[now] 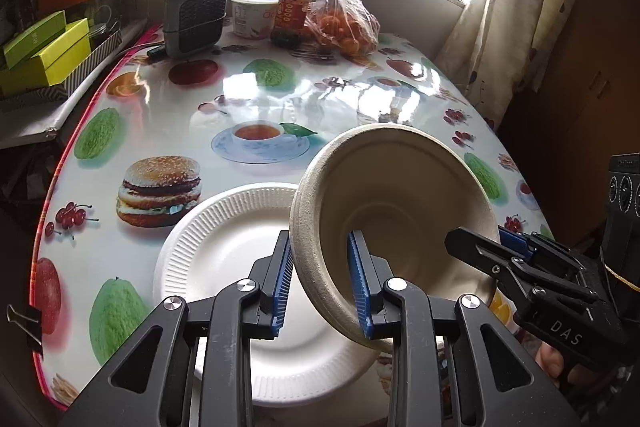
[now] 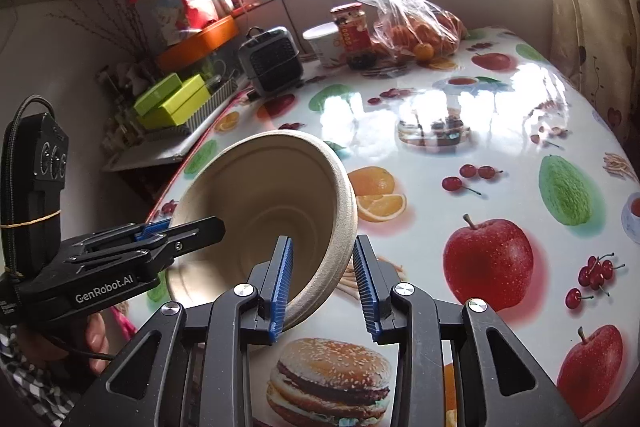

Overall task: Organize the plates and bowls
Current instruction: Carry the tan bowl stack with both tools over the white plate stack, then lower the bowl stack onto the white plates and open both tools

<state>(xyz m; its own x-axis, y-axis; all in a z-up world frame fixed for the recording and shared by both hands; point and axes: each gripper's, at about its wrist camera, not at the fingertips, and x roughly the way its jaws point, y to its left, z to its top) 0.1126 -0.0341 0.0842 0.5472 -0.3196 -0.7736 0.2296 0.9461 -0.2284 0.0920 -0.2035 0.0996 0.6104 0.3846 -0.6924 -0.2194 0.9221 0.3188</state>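
Observation:
A beige paper bowl (image 1: 400,195) hangs tilted above the fruit-print table (image 1: 168,115), carried by both grippers at once. My left gripper (image 1: 320,267) is shut on its left rim, one blue pad inside the bowl and one outside. Below and left of it a white ribbed paper plate (image 1: 224,255) lies flat on the table. My right gripper (image 2: 322,267) is shut on the opposite rim of the bowl (image 2: 272,187). Each gripper shows in the other's view: the right gripper (image 1: 480,241) at the bowl's far side, the left gripper (image 2: 192,225) likewise, held by a hand.
At the table's back stand a small grey heater (image 1: 196,19), a white tub (image 1: 252,13), a red-labelled jar (image 1: 294,13) and a plastic bag of oranges (image 1: 344,23). Green boxes (image 1: 44,51) sit on a shelf beyond the left table edge. A binder clip (image 1: 26,323) grips that edge.

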